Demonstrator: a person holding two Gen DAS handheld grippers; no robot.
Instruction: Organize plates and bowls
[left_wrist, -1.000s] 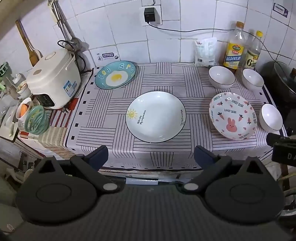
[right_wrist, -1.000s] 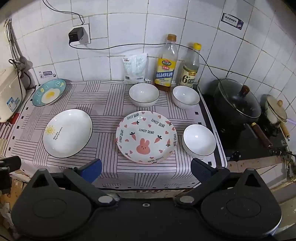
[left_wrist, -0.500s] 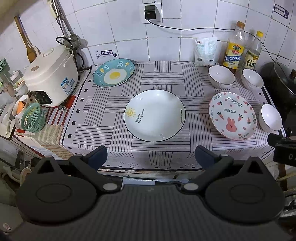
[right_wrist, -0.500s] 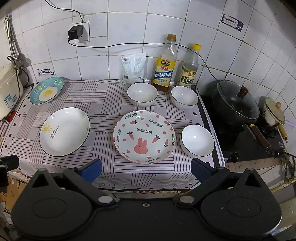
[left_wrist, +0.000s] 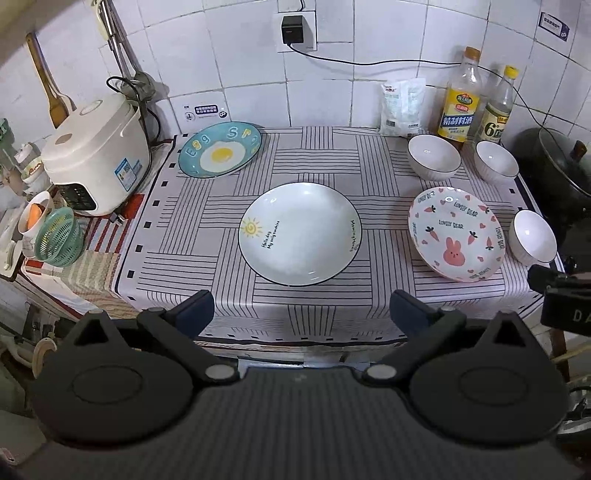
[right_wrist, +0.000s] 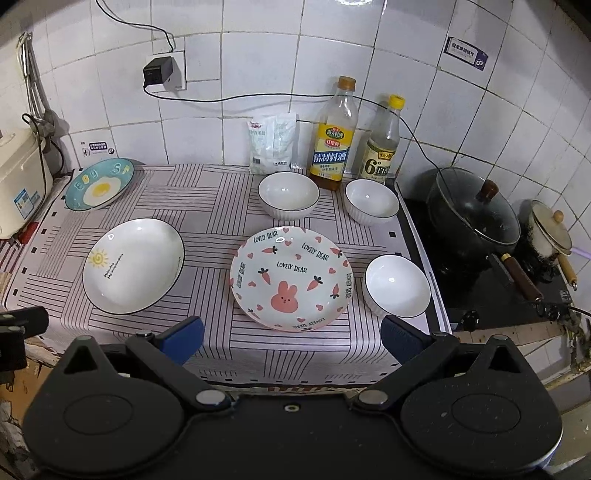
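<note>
Left gripper (left_wrist: 302, 312) spread wide, empty, short of round white sun-printed plate (left_wrist: 300, 233) straight ahead. Right gripper (right_wrist: 291, 339) likewise spread, empty, facing pink rabbit-patterned plate (right_wrist: 291, 277); small white bowl (right_wrist: 397, 285) just right.

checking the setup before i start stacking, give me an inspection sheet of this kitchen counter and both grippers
Surface: striped tablecloth covers the counter; flat, dry as far as visible.
Job's things: egg plate back left; sun plate; rabbit plate; three white bowls, back middle, back right, front right. All apart, none stacked.
Clutter: two bottles and a white packet at the wall.
Grippers: left gripper and right gripper both have jaws open, holding nothing, short of the counter edge.
Cables: black cord from a wall plug runs behind the bottles.
Surroundings: rice cooker left; black lidded pot on the stove right.
</note>
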